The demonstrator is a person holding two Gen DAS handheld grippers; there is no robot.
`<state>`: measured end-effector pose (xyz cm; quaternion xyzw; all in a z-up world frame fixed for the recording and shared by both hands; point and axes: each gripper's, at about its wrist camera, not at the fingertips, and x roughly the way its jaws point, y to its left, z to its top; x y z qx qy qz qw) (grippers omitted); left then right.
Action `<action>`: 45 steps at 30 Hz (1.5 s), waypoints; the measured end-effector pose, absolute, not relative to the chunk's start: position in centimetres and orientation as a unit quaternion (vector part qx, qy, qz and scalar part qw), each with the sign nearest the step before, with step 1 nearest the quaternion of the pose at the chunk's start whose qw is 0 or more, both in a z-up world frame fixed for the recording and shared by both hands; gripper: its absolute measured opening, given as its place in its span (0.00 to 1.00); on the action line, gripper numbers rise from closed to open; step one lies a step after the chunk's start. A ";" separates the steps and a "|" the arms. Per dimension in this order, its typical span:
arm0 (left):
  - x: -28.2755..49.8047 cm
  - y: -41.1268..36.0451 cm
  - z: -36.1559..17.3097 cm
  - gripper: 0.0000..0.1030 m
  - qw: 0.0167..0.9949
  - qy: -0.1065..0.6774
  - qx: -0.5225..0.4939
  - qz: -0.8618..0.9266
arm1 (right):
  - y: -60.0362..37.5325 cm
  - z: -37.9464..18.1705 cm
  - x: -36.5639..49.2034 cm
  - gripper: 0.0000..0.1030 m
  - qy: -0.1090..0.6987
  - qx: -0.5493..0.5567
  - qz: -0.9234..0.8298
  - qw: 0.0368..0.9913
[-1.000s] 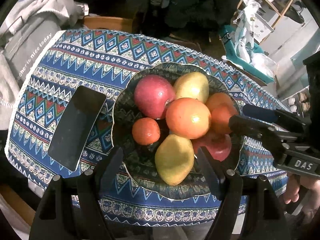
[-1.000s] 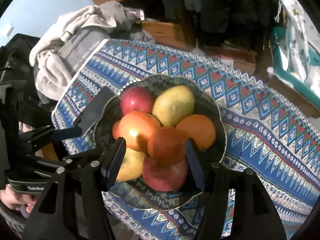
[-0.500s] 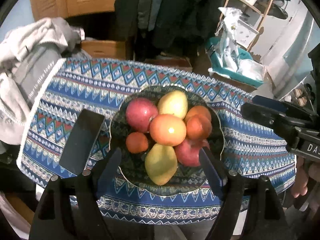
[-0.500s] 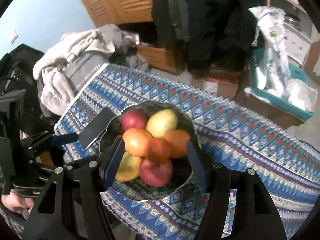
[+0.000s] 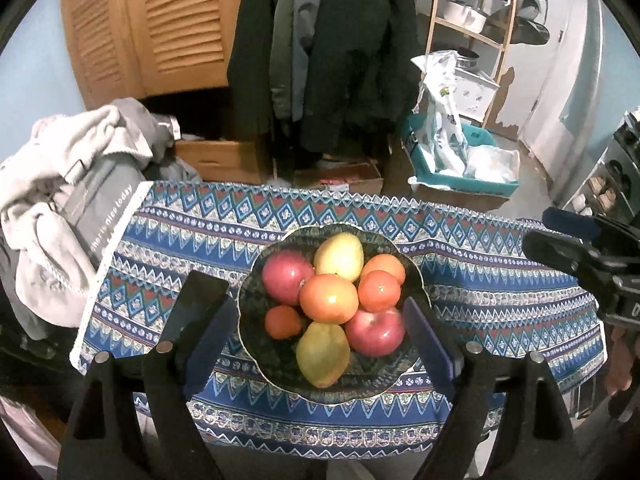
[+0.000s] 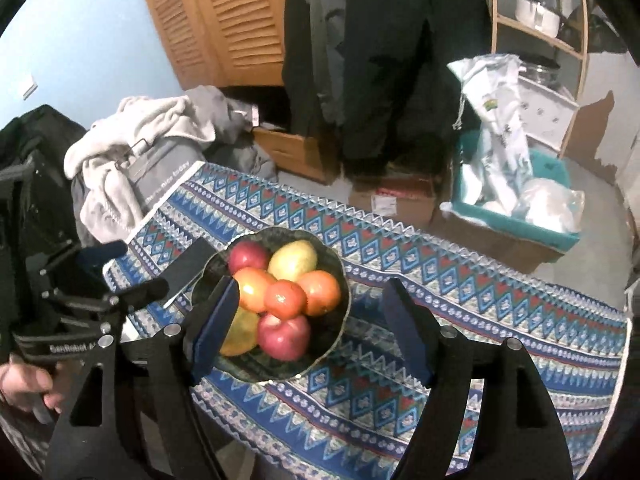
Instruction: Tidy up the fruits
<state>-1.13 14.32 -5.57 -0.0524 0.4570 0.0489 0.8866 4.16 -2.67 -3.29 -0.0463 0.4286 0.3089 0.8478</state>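
- Left hand-held gripper [image 5: 316,336]: jaws just been opening, wide apart, nothing between the pads, raised above the bowl [image 5: 416,276].
- Right hand-held gripper [image 6: 308,328]: same, jaws just been opening, released, empty.
- Fruits [image 5: 329,298]: apples, pears, oranges piled in the bowl, mid-surface on patterned cloth [image 5: 500,280].
- Black phone [image 5: 192,308] just left of the bowl.

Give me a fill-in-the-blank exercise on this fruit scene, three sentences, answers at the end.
1. All the fruit sits piled in one dark patterned ____ on the tablecloth.
2. The flat black slab lies on the cloth just ____ of that dish in the left wrist view.
3. The left gripper and right gripper both hold ____.

Answers: bowl; left; nothing
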 end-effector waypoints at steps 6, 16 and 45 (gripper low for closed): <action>-1.6 13.1 -4.6 0.92 0.893 0.446 -0.037 0.043 | -4.1 -2.0 2.3 0.78 0.408 -0.052 0.303 0.860; -2.5 11.0 -3.0 0.99 0.908 0.417 -0.003 0.048 | -7.1 -0.2 0.7 0.79 0.373 -0.049 0.286 0.881; -2.6 7.6 -0.4 0.99 0.918 0.391 0.036 0.057 | -9.7 -1.6 0.3 0.79 0.353 -0.051 0.262 0.896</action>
